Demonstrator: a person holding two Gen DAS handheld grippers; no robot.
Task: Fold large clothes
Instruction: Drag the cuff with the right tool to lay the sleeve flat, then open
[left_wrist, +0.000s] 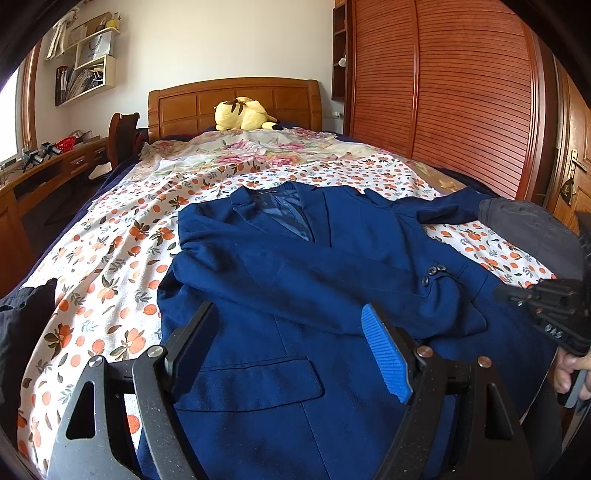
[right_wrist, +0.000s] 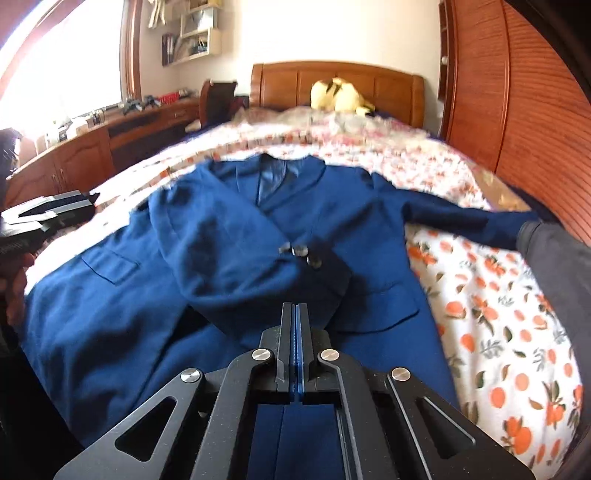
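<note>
A navy blue blazer (left_wrist: 295, 266) (right_wrist: 229, 236) lies face up on the bed, collar toward the headboard. One sleeve is folded across its front, with the buttoned cuff (left_wrist: 436, 273) (right_wrist: 303, 254) near the middle. The other sleeve (right_wrist: 461, 218) stretches out to the right. My left gripper (left_wrist: 288, 336) stands open just above the blazer's lower front, with nothing between its fingers; it also shows at the left edge of the right wrist view (right_wrist: 48, 214). My right gripper (right_wrist: 294, 306) is shut, pads together, its tips just short of the folded sleeve with no cloth seen between them; a hand holds it (left_wrist: 517, 295).
The floral bedsheet (left_wrist: 110, 258) (right_wrist: 498, 295) covers the bed. A yellow plush toy (left_wrist: 243, 114) lies by the wooden headboard. A dark grey garment (left_wrist: 528, 229) (right_wrist: 554, 258) lies at the right edge and dark clothing (left_wrist: 22, 321) at the left. A wardrobe (left_wrist: 461, 92) flanks the right, a desk (left_wrist: 44, 177) the left.
</note>
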